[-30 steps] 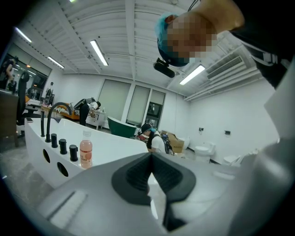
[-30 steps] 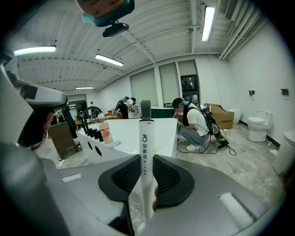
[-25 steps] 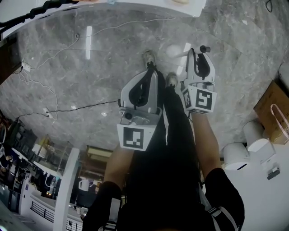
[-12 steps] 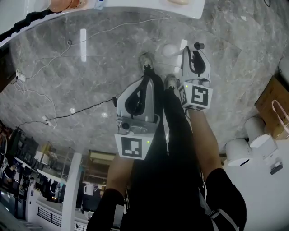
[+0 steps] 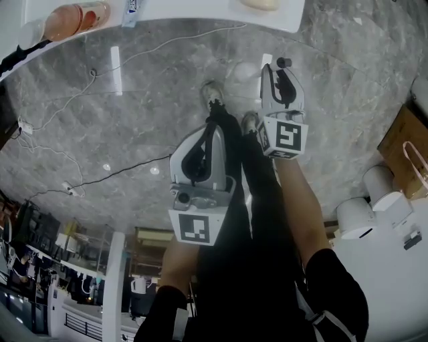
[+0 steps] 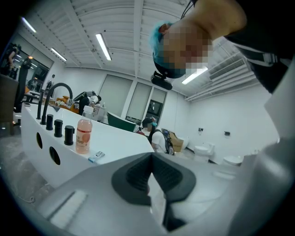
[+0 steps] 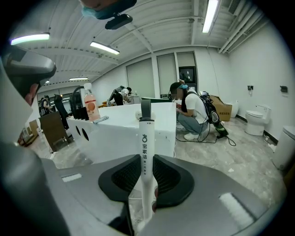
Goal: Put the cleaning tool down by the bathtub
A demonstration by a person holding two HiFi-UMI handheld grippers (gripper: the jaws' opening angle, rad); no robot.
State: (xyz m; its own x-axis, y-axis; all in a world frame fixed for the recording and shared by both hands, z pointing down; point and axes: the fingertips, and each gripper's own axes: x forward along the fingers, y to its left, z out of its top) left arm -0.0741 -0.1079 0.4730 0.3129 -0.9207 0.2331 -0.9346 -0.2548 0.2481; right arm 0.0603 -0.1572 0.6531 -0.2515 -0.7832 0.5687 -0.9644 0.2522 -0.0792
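The cleaning tool is a white stick handle (image 7: 144, 152) with a black end (image 5: 284, 63). My right gripper (image 7: 146, 174) is shut on that handle, which stands up between the pads. In the head view the right gripper (image 5: 281, 75) hangs over the marble floor, close to the white bathtub (image 5: 200, 12). The tub also shows ahead in the right gripper view (image 7: 115, 133) and the left gripper view (image 6: 101, 145). My left gripper (image 5: 215, 128) is lower left of the right one. Its pads (image 6: 138, 173) meet at the tip with nothing held.
A pink bottle (image 5: 70, 20) and black taps (image 6: 57, 126) stand on the tub's rim. Cables (image 5: 100, 177) trail over the floor at the left. White toilets (image 5: 374, 200) and a cardboard box (image 5: 404, 150) are at the right. A person crouches behind the tub (image 7: 191, 113).
Both grippers have sunk toward the floor, the right one nearer the tub. The tub's rim with the pink bottle has come into the top of the head view.
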